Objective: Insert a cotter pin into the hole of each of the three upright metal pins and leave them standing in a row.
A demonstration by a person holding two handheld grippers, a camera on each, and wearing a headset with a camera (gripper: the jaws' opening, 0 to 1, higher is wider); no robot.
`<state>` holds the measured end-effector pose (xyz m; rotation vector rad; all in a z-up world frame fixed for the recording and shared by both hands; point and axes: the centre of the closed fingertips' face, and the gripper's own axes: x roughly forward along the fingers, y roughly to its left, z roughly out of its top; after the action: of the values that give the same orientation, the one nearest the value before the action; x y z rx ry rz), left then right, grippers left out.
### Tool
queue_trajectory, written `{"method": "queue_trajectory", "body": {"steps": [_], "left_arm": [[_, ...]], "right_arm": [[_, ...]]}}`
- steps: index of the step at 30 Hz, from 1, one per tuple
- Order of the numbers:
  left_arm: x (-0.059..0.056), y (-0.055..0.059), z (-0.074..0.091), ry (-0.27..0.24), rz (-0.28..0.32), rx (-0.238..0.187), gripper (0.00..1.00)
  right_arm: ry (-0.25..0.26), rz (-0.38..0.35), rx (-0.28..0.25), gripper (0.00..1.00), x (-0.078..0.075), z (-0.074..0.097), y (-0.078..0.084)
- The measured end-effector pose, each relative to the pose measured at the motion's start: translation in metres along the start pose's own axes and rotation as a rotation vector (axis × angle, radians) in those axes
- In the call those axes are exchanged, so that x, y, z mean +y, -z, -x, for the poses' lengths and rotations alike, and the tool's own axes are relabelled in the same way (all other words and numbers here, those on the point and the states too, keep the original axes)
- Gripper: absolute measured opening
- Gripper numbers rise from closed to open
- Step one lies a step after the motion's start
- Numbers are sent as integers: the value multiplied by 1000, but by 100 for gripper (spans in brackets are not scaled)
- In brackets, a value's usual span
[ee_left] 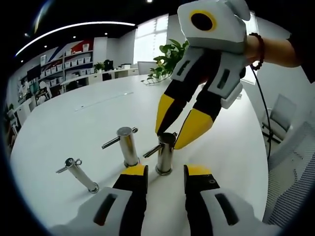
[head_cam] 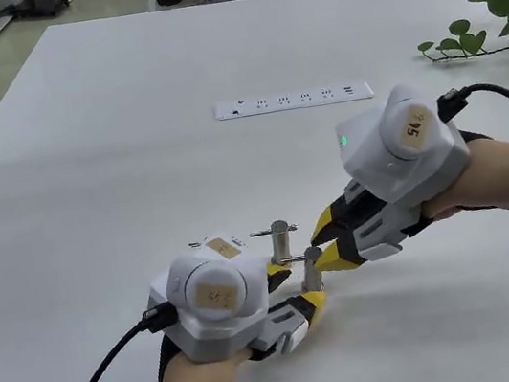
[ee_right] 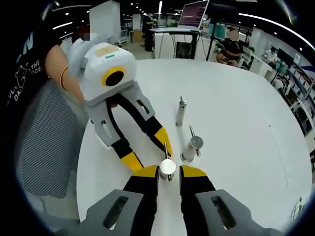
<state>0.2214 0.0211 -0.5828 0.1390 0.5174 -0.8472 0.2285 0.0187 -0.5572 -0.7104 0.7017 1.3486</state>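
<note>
Pins: three stand in a row on the table (head_cam: pixel 128 124); far pin (ee_left: pixel 78 173) and middle pin (ee_left: pixel 128 146) look fitted.
Nearest pin (ee_left: pixel 165 156): cotter pin (ee_left: pixel 150 151) juts from one side.
Right hand-held gripper (ee_left: pixel 170 135): pinching that pin's head, I judge.
Left hand-held gripper (ee_left: pixel 166 170): spread, flanking its base.
Technique: I steady the base, push straight along the hole, avoid tipping.

An open-plan office is indicated: a large white table (head_cam: pixel 135 171) with a power strip (head_cam: pixel 293 99) and plant (head_cam: pixel 475 40), shelves (ee_left: pixel 59 64) of boxes, a screen (ee_right: pixel 195 12) and a seated person (ee_right: pixel 231 49) are seen.
</note>
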Motion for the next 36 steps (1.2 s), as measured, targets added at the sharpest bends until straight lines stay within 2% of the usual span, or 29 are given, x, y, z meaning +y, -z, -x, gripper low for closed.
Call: {"method": "queue_trajectory", "body": {"steps": [7, 14, 21, 30, 36], "left_arm": [[1, 7, 9, 13, 15, 5, 36], [1, 8, 14, 14, 32, 1, 41], [0, 0, 21, 12, 41, -24, 45], [3, 0, 33, -9, 65, -20, 51], [7, -3, 44, -33, 82, -32, 55]], "right_arm": [[-9, -28, -4, 13, -3, -8, 3], [-24, -68, -27, 11, -1, -11, 2], [-23, -64, -29, 9, 0, -12, 2], [-19, -85, -40, 8, 1, -12, 1], [-19, -65, -40, 8, 3, -12, 0]]}}
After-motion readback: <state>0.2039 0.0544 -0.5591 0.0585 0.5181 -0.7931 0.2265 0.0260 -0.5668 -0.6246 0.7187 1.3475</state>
